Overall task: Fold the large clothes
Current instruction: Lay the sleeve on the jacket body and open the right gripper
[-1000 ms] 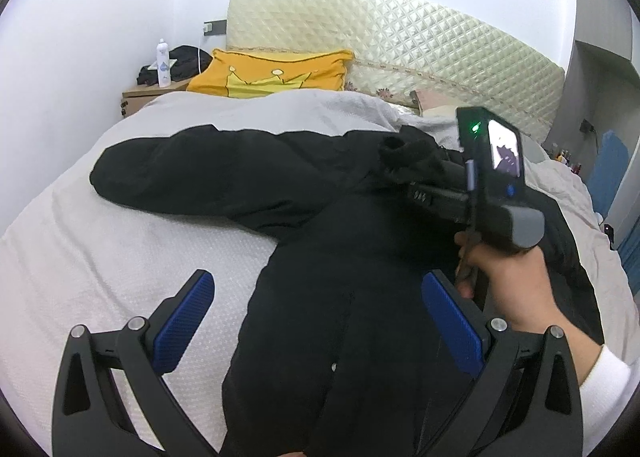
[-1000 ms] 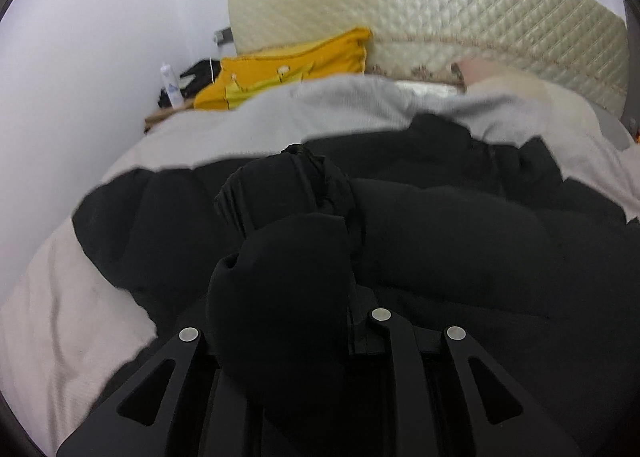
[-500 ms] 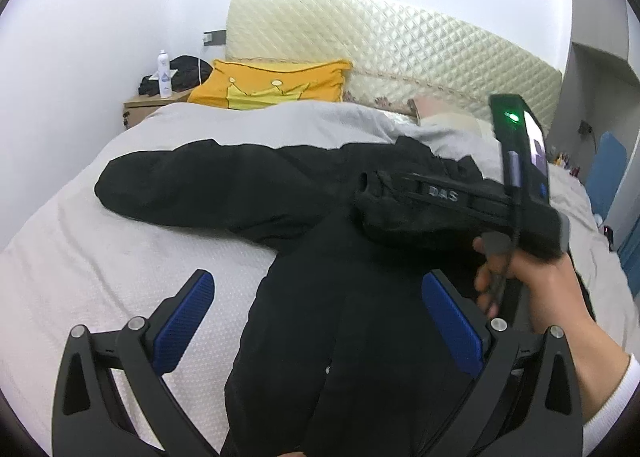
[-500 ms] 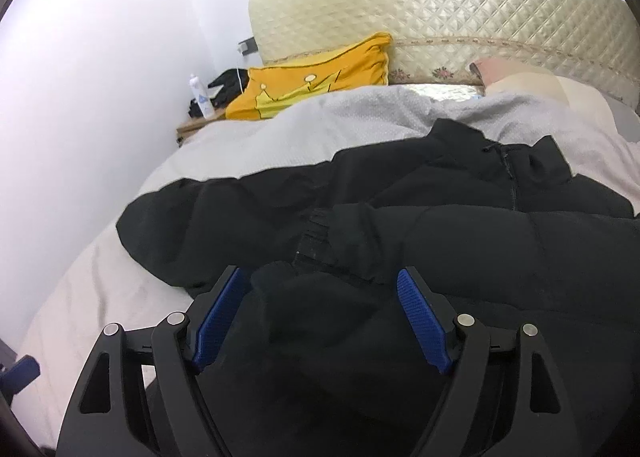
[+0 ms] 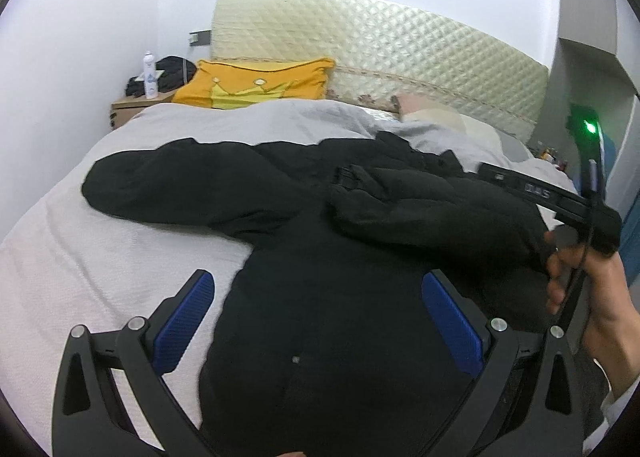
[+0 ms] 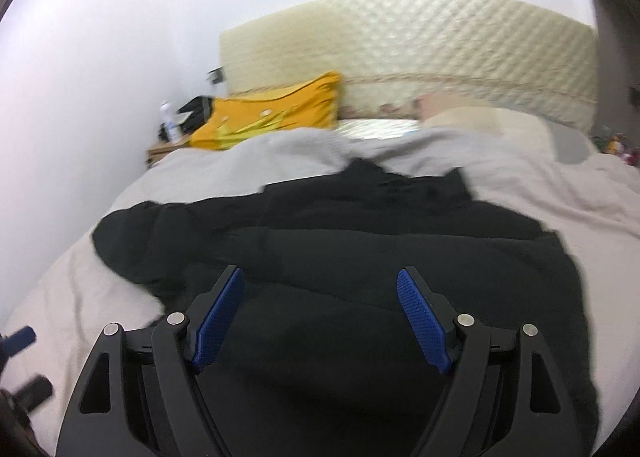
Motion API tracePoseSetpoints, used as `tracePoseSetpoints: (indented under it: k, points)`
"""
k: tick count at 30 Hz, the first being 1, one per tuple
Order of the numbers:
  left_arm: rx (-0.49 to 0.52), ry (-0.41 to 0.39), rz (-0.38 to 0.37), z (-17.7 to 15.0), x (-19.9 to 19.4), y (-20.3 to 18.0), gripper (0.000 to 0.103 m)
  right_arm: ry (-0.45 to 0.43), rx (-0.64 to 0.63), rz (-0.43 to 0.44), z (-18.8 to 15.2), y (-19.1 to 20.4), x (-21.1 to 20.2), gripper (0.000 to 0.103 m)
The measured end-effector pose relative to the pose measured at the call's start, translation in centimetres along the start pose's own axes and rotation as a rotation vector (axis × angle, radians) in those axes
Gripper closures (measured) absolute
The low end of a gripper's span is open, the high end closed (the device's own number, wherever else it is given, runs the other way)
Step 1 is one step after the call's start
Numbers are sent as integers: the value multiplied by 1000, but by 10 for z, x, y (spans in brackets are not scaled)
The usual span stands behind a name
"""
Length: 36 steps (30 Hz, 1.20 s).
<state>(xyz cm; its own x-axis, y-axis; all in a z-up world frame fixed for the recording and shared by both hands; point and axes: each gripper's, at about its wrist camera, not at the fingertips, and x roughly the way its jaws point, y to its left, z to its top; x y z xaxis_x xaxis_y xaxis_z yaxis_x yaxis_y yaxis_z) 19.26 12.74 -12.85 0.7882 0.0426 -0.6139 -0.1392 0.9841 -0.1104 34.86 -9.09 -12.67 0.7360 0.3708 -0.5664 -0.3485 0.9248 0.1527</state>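
A large black padded jacket [image 5: 320,297] lies spread on the bed [image 5: 80,257]. Its left sleeve [image 5: 172,185] stretches out to the left. Its right sleeve [image 5: 420,209] lies folded across the chest. My left gripper [image 5: 316,297] is open and empty above the jacket's body. My right gripper [image 6: 320,309] is open and empty above the jacket [image 6: 360,257]. In the left wrist view the right gripper's body [image 5: 560,201] and the hand holding it sit at the right edge.
A yellow pillow [image 5: 256,85] leans on the quilted cream headboard [image 5: 400,49]. A nightstand [image 5: 132,105] with a white bottle [image 5: 149,75] stands at the far left. A pale pillow [image 6: 472,117] lies at the bed's head. White walls are left and behind.
The right gripper let go of the right sleeve, opened and pulled back to the right. The sleeve now lies across the jacket's chest. The left gripper stayed open, almost still.
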Motion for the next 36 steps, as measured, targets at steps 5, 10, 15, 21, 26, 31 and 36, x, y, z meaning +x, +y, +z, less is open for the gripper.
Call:
tracePoseSetpoints:
  k: [5,10,15,21,26,31,36]
  points:
    - [22,-3,-30,-5,2,-17,0,2,105,-87,-27,-84,-25,29]
    - [19,4,-65,-10,5,-25,0,24,173,-168,-61,-151,-46,32]
    - [5,28,-68,-14,16,-29,0,123,232,-190,-89,-187,-33,36]
    - [17,59,-39,-24,27,-32,0,172,230,-157,-99,-194,-8,42]
    - [18,38,-23,-23,27,-34,0,145,218,-156,-96,-196,-5,79]
    - [26,30,-8,-22,26,-35,0,115,256,-157,-92,-206,-10,80]
    - [24,25,-2,-22,26,-36,0,98,294,-155,-92,-217,-14,80]
